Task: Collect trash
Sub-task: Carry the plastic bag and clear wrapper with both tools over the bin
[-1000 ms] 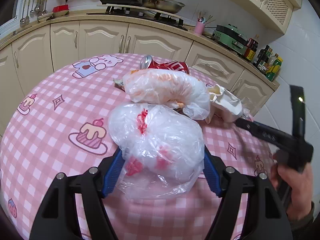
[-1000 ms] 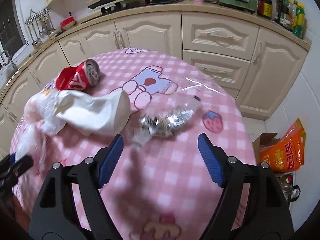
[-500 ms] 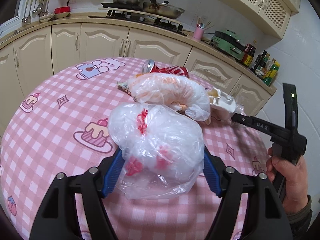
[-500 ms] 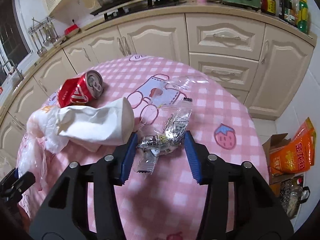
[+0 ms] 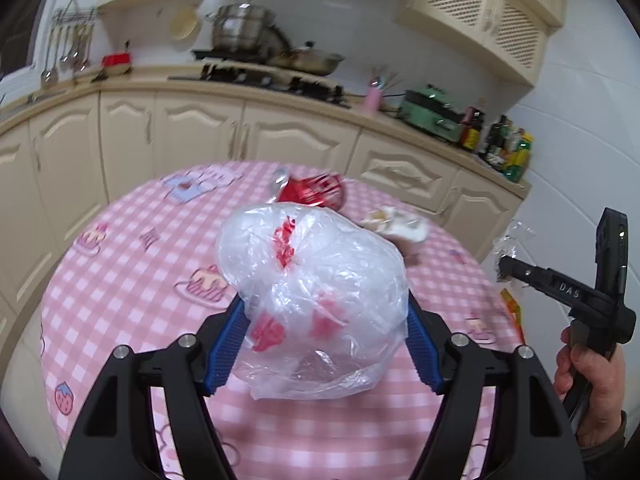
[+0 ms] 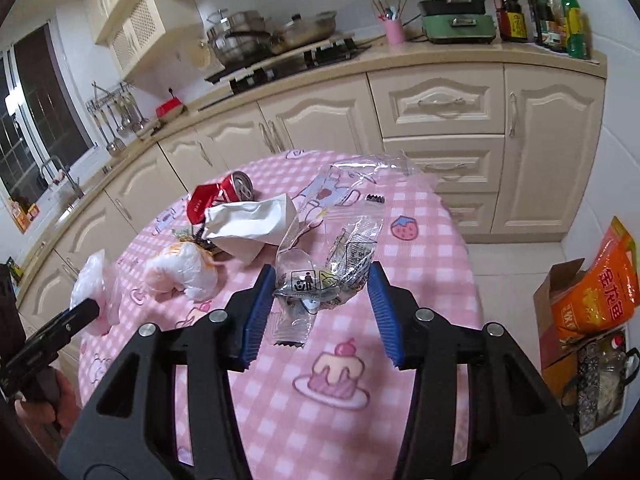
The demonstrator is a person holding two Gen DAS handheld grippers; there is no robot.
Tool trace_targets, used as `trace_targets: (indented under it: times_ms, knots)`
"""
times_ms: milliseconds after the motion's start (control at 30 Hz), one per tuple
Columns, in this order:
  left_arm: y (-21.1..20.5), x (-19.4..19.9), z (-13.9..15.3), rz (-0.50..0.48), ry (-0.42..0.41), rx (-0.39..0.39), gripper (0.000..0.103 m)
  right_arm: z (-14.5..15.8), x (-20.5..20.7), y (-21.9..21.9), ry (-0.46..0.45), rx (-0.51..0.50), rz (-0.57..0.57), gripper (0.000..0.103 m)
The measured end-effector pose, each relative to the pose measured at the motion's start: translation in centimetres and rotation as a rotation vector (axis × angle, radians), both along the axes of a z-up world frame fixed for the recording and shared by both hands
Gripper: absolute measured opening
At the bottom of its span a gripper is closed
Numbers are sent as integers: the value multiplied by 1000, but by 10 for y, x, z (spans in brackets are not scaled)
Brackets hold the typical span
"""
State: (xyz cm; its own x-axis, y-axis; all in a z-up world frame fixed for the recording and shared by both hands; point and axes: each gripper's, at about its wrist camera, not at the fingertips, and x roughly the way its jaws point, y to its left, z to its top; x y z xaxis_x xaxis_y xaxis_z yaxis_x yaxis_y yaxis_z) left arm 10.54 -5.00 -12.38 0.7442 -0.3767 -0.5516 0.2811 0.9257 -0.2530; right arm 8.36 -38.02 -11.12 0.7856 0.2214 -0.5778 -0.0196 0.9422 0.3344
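Observation:
My left gripper is shut on a crumpled clear plastic bag with red print and holds it above the pink checked table. My right gripper is shut on a clear crinkled wrapper and holds it lifted off the table. On the table lie a crushed red can, a white paper bag and a white and orange plastic bag. The can also shows in the left wrist view behind the held bag.
Cream kitchen cabinets and a counter with stove, pots and bottles curve behind the table. An orange sack in a cardboard box stands on the floor at the right. The right gripper's handle and hand show in the left wrist view.
The left gripper has lifted its plastic bag up off the table. The right gripper closed on the clear wrapper and raised it; the white and orange bag stayed on the table.

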Motion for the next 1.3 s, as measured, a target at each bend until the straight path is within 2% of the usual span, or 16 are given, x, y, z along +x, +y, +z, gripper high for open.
trace_targets:
  times_ms: [367,533,700,833,967,1167,1300]
  knots:
    - [-88,-21,36,-177,-80,25,71,36,-60,-44,-117,5,-59,47]
    - [-143,-32,46,-286,-110,37,71,35,-91,-86,-133,38,-135,47]
    - [-209,-45,36,-434,-80,35,71,22,-125,-137,-112,62,-258,47]
    - [-270,-56,18,-547,-28,50,71,-3,-154,-185,-73,110,-377,47]
    - [-319,-66,-8,-631,12,90,71,-42,-173,-224,1,164,-471,47]
    - [-383,-69,-64,-723,127,160,71,-104,-179,-257,110,249,-517,47]
    - [-408,-67,-100,-746,185,217,71,-142,-175,-269,167,312,-527,47]
